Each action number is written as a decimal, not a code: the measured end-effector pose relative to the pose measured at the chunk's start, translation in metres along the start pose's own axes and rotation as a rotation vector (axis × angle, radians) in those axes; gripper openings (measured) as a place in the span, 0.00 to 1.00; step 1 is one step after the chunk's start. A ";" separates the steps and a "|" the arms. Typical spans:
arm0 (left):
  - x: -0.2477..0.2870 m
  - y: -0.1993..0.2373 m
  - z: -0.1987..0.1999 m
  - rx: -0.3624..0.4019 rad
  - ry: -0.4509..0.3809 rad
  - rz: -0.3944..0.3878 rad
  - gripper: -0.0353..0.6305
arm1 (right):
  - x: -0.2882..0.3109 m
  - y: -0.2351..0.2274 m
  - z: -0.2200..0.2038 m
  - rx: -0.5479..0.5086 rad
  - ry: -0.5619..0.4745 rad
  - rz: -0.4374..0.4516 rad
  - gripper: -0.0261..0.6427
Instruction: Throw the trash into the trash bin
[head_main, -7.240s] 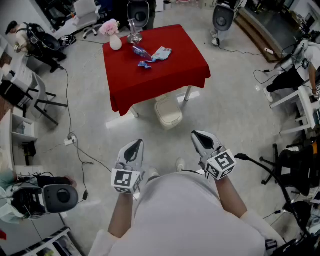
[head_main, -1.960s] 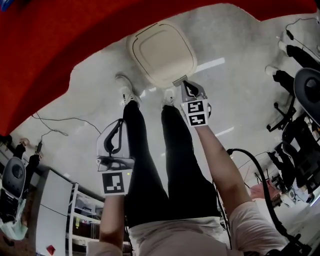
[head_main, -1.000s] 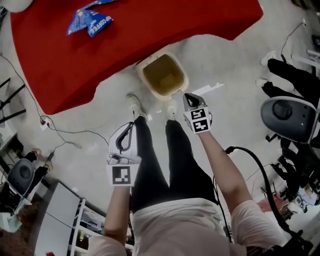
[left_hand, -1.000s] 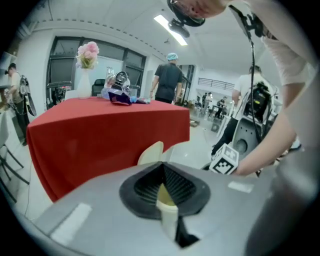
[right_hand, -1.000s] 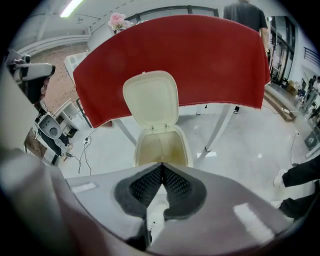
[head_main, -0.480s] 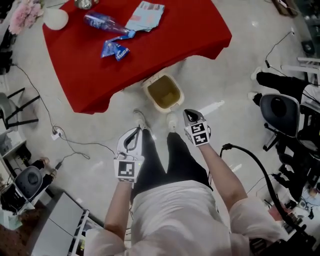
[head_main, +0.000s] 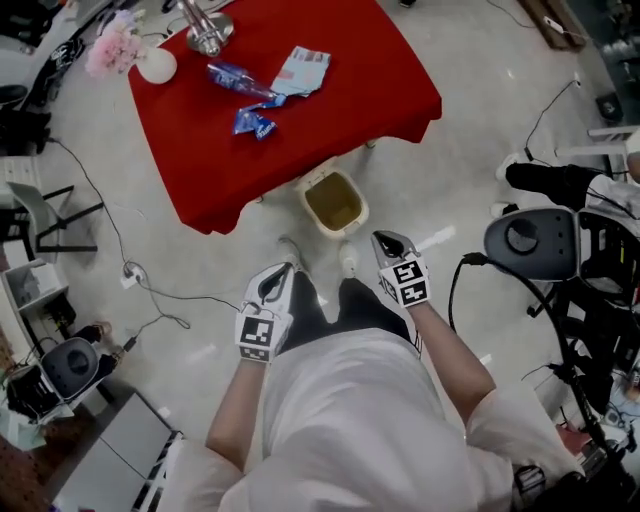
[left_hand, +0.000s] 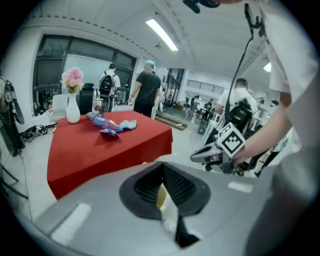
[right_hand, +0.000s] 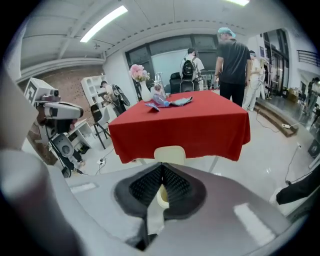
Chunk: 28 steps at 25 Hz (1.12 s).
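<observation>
1. The trash bin (head_main: 335, 203) was shut two seconds ago, with the right gripper (head_main: 386, 241) at the front edge of its lid. It is now seen open, and its cream interior is exposed in the head view.
2. Both grippers have since been lifted away from the floor (the person has straightened up). The left gripper (head_main: 279, 272) and the right one are now held in front of the body, above the shoes.
3. The left gripper's jaws are pressed together with nothing between them. The same is seen of the right gripper's jaws in its own view.
4. The opening of the bin can be judged done. No piece of trash has been picked up yet, so the carrying and dropping are all still to be done.
5. The trash is spread on the red table (head_main: 340, 110). A blue wrapper (head_main: 255, 122), a clear plastic bottle (head_main: 235, 78) and a pale packet (head_main: 302, 70) lie close together towards the far side.
6. All three pieces lie well apart from both grippers. The open bin stands at the table's near edge, between the grippers and the trash.
7. In the right gripper view the bin is seen straight ahead of the shut jaws, below the cloth's hem. The trash lies higher and further back.
8. For a pick-up, it is judged that the jaws would first have to be opened and a reach made over the bin.
</observation>
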<state>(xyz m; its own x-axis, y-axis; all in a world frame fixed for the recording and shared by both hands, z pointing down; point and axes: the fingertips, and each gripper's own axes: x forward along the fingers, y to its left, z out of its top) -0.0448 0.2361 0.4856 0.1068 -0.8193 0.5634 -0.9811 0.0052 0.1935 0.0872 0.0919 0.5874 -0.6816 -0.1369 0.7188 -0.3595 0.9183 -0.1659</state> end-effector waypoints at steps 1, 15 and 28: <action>-0.004 -0.004 0.003 0.007 0.000 -0.004 0.06 | -0.008 0.002 0.007 -0.001 -0.016 0.004 0.04; -0.020 -0.027 0.048 -0.015 -0.064 0.046 0.06 | -0.077 0.022 0.059 -0.040 -0.141 0.084 0.04; -0.019 -0.019 0.063 0.027 -0.057 0.133 0.06 | -0.107 0.001 0.092 -0.042 -0.214 0.155 0.04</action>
<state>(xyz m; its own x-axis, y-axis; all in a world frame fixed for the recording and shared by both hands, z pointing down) -0.0386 0.2151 0.4205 -0.0332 -0.8435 0.5361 -0.9900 0.1012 0.0978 0.1011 0.0732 0.4479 -0.8472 -0.0645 0.5274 -0.2165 0.9484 -0.2318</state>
